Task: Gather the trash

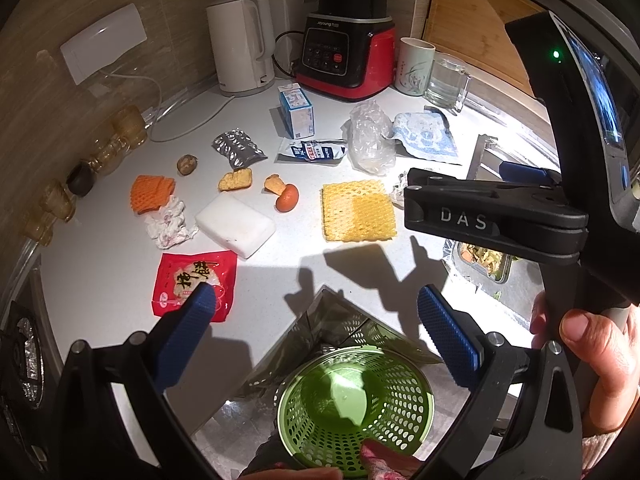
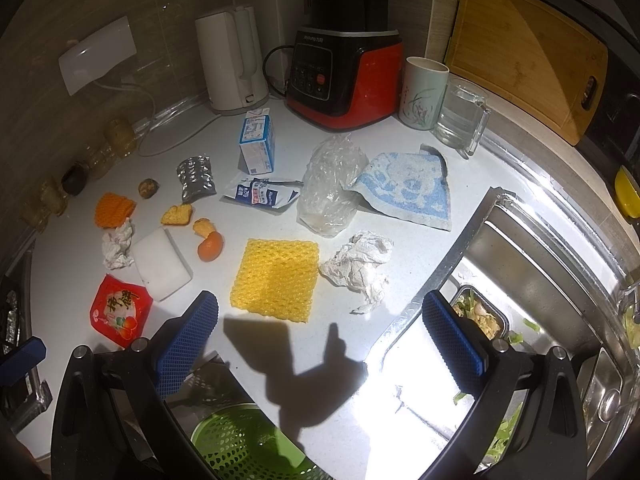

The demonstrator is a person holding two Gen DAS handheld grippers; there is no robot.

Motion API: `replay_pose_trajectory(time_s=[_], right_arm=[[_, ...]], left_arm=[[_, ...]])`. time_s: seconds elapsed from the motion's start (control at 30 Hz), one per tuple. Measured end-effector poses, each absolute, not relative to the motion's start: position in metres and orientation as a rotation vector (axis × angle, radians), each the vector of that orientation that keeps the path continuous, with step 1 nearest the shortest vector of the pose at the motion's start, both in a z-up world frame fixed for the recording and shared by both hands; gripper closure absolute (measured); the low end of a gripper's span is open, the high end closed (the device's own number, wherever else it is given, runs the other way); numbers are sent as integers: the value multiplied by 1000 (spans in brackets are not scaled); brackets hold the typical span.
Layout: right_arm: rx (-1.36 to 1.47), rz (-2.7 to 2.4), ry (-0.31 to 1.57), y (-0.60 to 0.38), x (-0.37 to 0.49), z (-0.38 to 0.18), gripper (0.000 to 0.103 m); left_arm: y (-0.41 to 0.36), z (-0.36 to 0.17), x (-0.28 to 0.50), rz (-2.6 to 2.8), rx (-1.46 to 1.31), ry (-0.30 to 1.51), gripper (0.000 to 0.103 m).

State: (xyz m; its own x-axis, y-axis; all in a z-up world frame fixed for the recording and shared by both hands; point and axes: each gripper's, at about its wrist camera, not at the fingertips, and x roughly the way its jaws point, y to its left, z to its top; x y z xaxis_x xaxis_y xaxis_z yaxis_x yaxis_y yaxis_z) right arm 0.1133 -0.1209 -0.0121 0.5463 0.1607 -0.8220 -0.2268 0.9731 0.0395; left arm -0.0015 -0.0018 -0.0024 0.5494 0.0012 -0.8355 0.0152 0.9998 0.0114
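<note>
Trash lies scattered on the white counter: a yellow foam net (image 1: 358,211) (image 2: 276,279), a red snack wrapper (image 1: 195,281) (image 2: 119,310), crumpled tissues (image 2: 358,270) (image 1: 170,224), a clear plastic bag (image 2: 330,186), a small milk carton (image 2: 258,144), a foil wrapper (image 2: 196,178), an orange foam net (image 1: 151,192) and orange peel (image 2: 210,246). A green perforated bin (image 1: 354,404) (image 2: 248,444) stands below the counter's front edge. My left gripper (image 1: 320,316) is open and empty above the bin. My right gripper (image 2: 320,330) is open and empty over the counter's front, near the yellow net.
A white kettle (image 2: 232,60), red blender (image 2: 344,72), cup (image 2: 424,92) and glass mug (image 2: 460,116) stand at the back. A blue-white cloth (image 2: 408,188) and white sponge block (image 2: 162,264) lie on the counter. The sink (image 2: 520,280) with a food-scrap tray is at right.
</note>
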Motion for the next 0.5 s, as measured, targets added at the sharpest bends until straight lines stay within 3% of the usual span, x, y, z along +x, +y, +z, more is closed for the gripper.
replay_pose_trajectory(time_s=[0.5], right_arm=[[-75, 230, 967, -120, 111, -14, 2]], left_arm=[[3, -3, -1, -10, 16, 993, 6]])
